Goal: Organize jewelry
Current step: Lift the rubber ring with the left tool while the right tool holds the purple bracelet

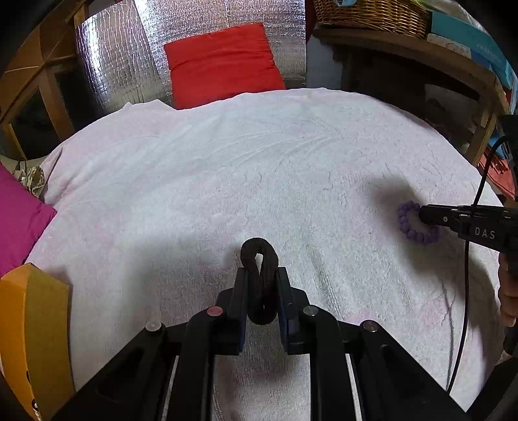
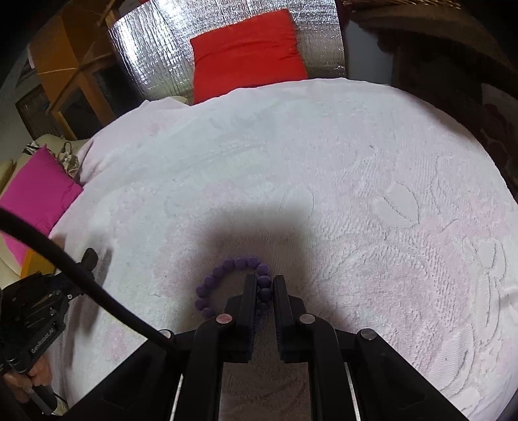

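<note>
Your left hand-held gripper (image 1: 260,275) is squeezed narrow on a black fabric loop (image 1: 259,259). The loop stands pinched between the two pads: one rounded end pokes out past the fingertips, the other bulges back toward the hinge. It hangs just above the pale pink towel (image 1: 226,162) that covers the surface under both tools.

Your right hand-held gripper (image 2: 263,281) is also narrow, clamped on a purple beaded bracelet (image 2: 226,268). Two or three beads sit between the pads; the rest of the ring curves out to the left of the fingers and lies on or very near the towel, inside the tool's shadow. From the left wrist view, that same bracelet (image 1: 408,223) shows well off to the right, caught at the tip of the right tool.

Left of your left hand-held gripper, close in, sits the corner of an orange box (image 1: 32,324). Further left, a magenta cushion (image 1: 19,223) lies against the towel's edge.

A black cable (image 2: 81,275) crosses the lower left of the right wrist view, with your hand (image 2: 35,375) gripping the left tool's handle below it.

Ahead of both hand-held grippers, beyond the towel's far edge, a red cushion (image 1: 223,64) lies on a silver foil mat (image 1: 116,58). Far right, a wicker basket (image 1: 372,13) rests on a wooden shelf (image 1: 421,55).
</note>
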